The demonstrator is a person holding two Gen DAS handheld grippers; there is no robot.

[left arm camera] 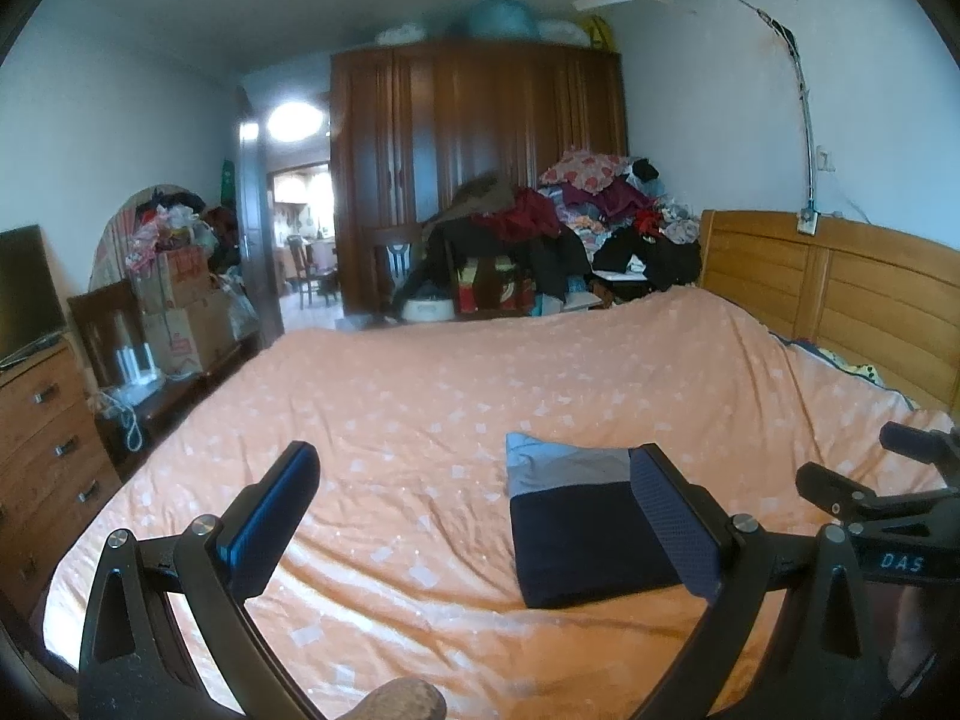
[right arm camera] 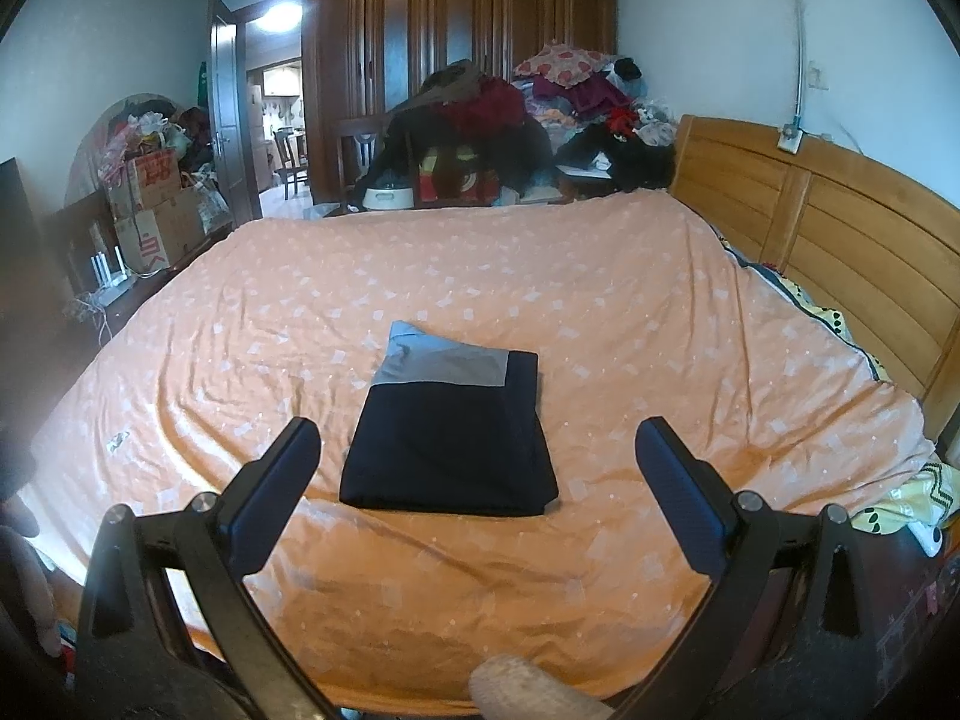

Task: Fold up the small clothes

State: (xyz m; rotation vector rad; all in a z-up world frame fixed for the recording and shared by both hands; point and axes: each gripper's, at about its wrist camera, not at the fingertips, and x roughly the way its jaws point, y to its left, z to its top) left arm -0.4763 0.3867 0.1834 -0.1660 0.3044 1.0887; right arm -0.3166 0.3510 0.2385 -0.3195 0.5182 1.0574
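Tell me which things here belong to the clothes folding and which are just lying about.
Part of the job:
- folded navy and grey garment lying flat on the orange patterned bedspread
- left tongs, open and empty
- right tongs, open and empty

Just lying about:
- heap of mixed clothes beyond the bed
- stacked cardboard boxes
- dark wooden wardrobe

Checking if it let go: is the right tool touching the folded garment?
Apart. In the right wrist view the right tool is open, and orange bedspread shows between each finger and the folded garment.

Folded garment (right arm camera: 449, 438) on orange bedspread (right arm camera: 600, 312)
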